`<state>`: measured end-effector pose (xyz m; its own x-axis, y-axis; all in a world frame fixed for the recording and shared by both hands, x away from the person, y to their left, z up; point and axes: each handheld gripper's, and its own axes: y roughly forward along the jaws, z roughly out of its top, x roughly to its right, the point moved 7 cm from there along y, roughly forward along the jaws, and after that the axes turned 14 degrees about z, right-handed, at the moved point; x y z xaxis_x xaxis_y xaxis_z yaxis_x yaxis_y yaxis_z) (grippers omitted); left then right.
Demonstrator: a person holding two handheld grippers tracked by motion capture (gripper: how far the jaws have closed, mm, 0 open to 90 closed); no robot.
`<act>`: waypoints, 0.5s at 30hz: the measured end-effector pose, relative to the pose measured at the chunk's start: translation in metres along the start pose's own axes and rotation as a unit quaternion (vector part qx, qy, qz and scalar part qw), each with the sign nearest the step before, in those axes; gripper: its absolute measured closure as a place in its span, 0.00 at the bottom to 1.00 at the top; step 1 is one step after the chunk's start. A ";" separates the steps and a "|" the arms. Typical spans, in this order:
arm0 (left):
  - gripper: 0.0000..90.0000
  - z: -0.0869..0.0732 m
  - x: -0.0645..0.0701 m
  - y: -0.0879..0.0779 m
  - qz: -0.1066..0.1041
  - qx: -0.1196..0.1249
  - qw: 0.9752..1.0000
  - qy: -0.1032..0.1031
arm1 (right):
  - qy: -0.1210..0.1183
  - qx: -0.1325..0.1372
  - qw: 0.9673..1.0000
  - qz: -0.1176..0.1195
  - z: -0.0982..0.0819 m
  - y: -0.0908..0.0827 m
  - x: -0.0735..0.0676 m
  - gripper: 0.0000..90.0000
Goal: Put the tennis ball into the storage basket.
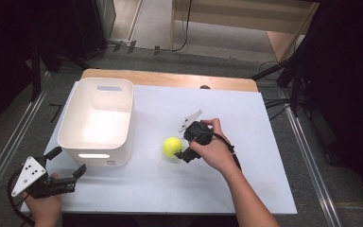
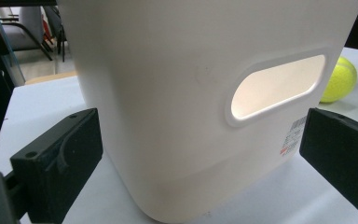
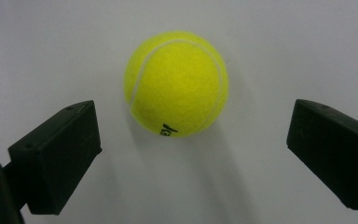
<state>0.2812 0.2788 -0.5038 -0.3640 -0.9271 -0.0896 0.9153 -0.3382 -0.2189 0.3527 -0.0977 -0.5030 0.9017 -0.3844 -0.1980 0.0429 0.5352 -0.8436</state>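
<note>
Yellow felt marks the tennis ball [image 3: 176, 84], which sits on the white desk [image 1: 246, 189] near its middle, just to the right of the white bin [image 1: 97, 120] and clear of its wall. In the right gripper view the ball lies ahead of the two black jaws, a little beyond their tips, with bare desk on either side of it.

The right tool [image 1: 183, 149] comes at the ball from the right in the high view, tilted down toward the desk. Its jaws stand wide apart and grip nothing; neither pad touches the ball. The step in hand looks like the approach for a pick-up. The next move would call for carrying the tool forward and slightly lower until the ball sits squarely between the pads, then closing evenly on its widest part. A round ball can roll off at a one-sided nudge, so both pads should meet it together.

The left tool [image 1: 71, 177] rests at the near left corner of the desk, pointing at the bin's near wall and its handle slot [image 2: 277, 88]. Its jaws are also spread wide and hold nothing. The bin appears empty, a likely place for the ball.
</note>
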 end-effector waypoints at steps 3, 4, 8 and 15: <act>0.00 0.000 0.000 0.000 0.000 0.000 1.000 0.000 | 0.001 -0.004 1.000 0.001 0.002 0.004 0.001 0.02; 0.00 0.000 0.000 0.000 0.000 0.000 1.000 0.000 | 0.000 -0.007 1.000 0.003 0.002 0.004 0.001 0.02; 0.00 0.000 0.000 0.000 0.000 0.000 1.000 -0.001 | -0.001 -0.011 1.000 0.006 0.006 0.008 0.001 0.02; 0.00 0.000 0.000 0.000 0.000 -0.001 1.000 -0.001 | -0.001 -0.027 1.000 0.014 0.010 0.019 0.000 0.02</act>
<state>0.2814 0.2790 -0.5038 -0.3642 -0.9271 -0.0884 0.9149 -0.3384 -0.2202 0.3581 -0.0801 -0.5142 0.9032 -0.3679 -0.2210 -0.0061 0.5040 -0.8637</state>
